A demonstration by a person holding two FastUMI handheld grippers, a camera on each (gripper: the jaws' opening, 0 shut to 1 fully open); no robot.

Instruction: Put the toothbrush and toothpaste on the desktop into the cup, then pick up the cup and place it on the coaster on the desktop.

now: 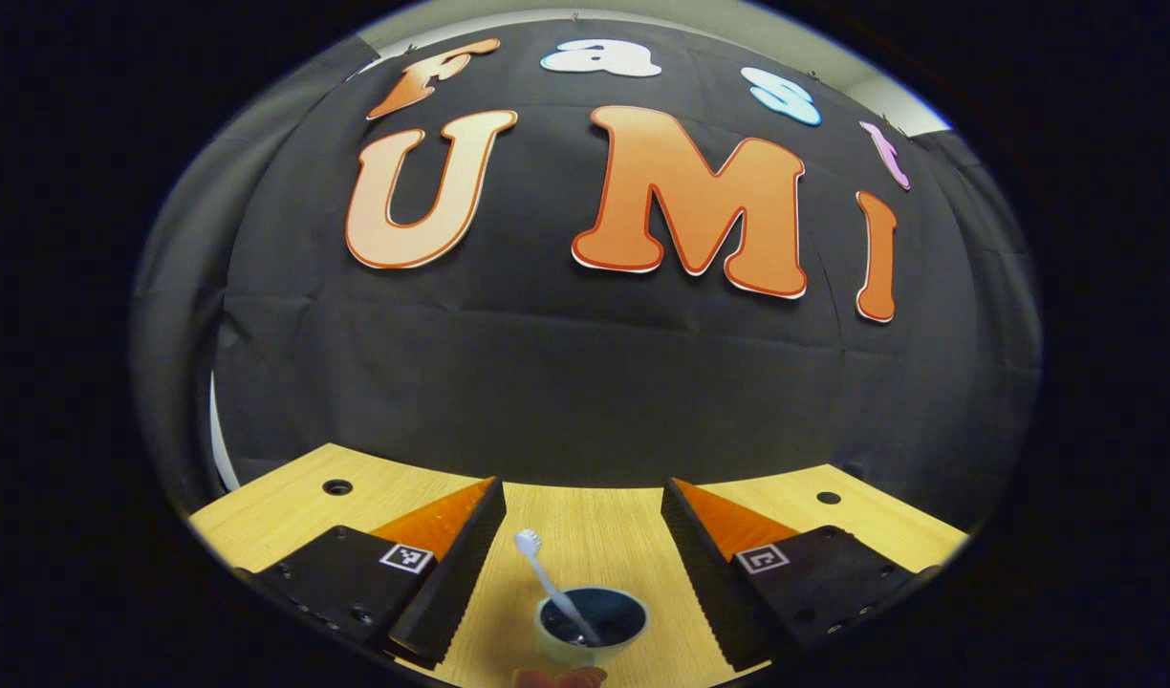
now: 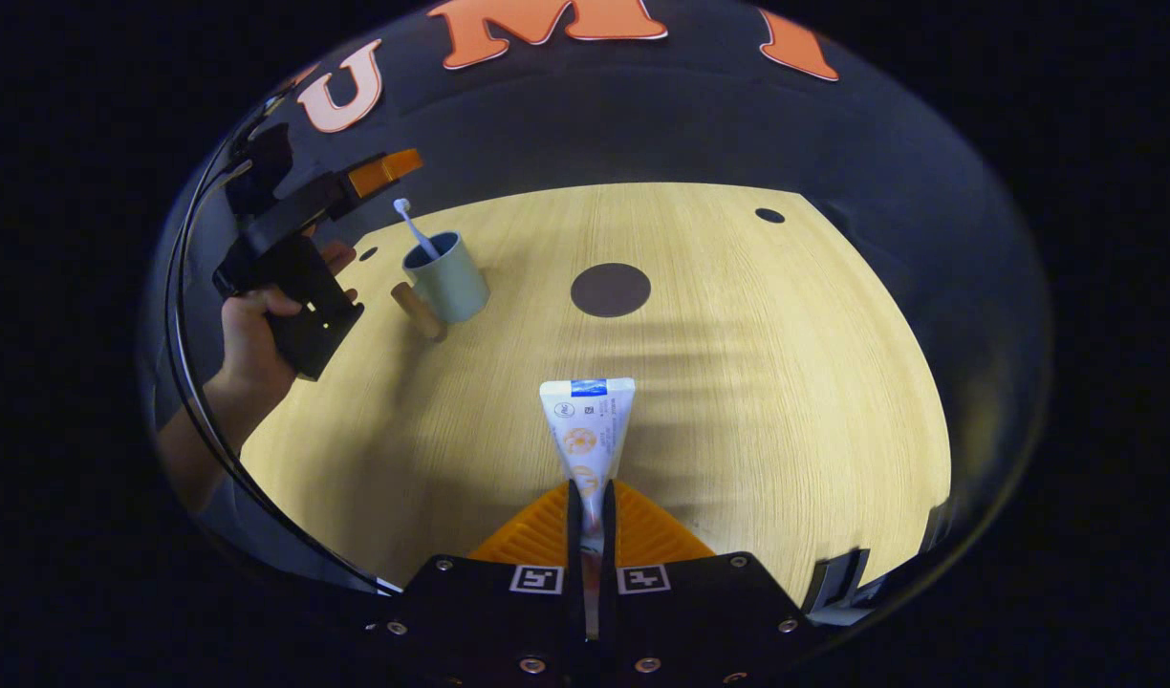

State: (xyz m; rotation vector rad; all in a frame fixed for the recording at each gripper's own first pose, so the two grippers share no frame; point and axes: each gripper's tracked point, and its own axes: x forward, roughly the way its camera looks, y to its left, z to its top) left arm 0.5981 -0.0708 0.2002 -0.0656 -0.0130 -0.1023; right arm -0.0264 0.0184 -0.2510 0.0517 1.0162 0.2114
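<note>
In the left gripper view a white toothbrush (image 1: 547, 585) stands head-up in the pale green cup (image 1: 593, 621), which sits low between the wide-apart fingers of my open left gripper (image 1: 585, 502). In the right gripper view my right gripper (image 2: 588, 492) is shut on a white toothpaste tube (image 2: 590, 430), held above the wooden desktop (image 2: 738, 382) with its flat crimped end pointing away. The same cup (image 2: 448, 277) with the toothbrush (image 2: 412, 225) stands at the far left, its wooden handle (image 2: 418, 311) facing me. A dark round coaster (image 2: 611, 290) lies right of the cup. The left gripper (image 2: 384, 172), in a hand, hovers beside the cup.
The desktop has small round holes (image 2: 769, 215) near its back corners. A person's forearm (image 2: 203, 420) reaches in from the left in the right gripper view. The booth's black cloth wall closes the back of the desk.
</note>
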